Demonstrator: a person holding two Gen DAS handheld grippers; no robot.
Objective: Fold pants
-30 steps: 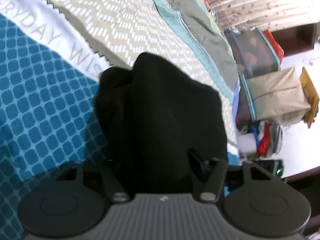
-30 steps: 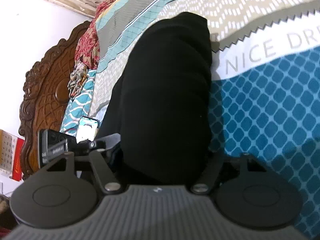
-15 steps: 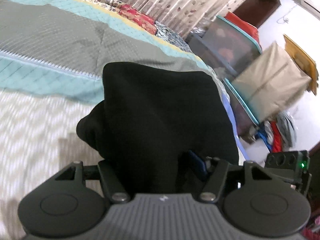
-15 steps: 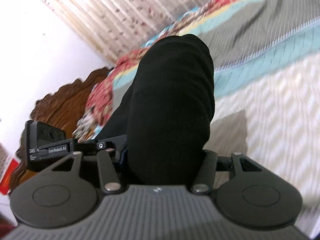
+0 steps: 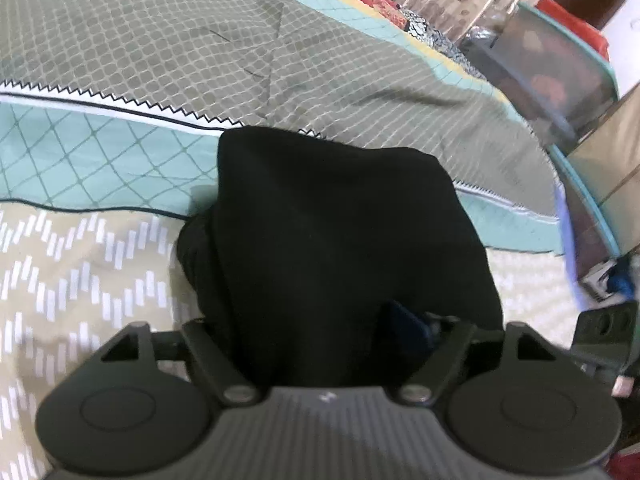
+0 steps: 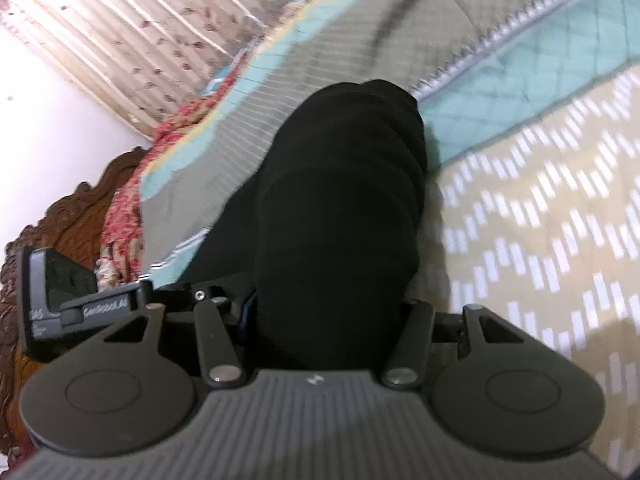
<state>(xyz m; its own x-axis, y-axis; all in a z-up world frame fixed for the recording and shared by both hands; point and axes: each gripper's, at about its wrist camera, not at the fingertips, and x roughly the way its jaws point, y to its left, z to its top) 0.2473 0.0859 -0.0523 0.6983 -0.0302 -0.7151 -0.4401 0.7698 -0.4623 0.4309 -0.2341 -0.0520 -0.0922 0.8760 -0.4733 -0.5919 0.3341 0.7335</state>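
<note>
The black pants (image 5: 340, 240) are bunched into a thick fold that hangs over my left gripper (image 5: 332, 316) and hides its fingers. Its jaws are opening, with the cloth still between them. In the right wrist view the same pants (image 6: 344, 184) rise as a tall black roll out of my right gripper (image 6: 328, 304), which is shut on the fabric, its fingertips hidden too. Both bundles sit just above the patterned bedspread (image 5: 120, 80), over its teal and grey bands. The two grippers are side by side: the right one's body (image 5: 604, 344) shows at the left view's edge.
The bed's edge runs down the right of the left wrist view, with storage bags (image 5: 560, 72) stacked beyond it. A leaf-print curtain (image 6: 140, 32) hangs behind the bed. A carved wooden headboard (image 6: 72, 220) stands at the left, with a red floral cloth (image 6: 124, 216) beside it.
Both grippers have carried the pants across the bed, from the blue lettered part to the teal and grey bands. The left gripper's linkage arms have spread wider.
</note>
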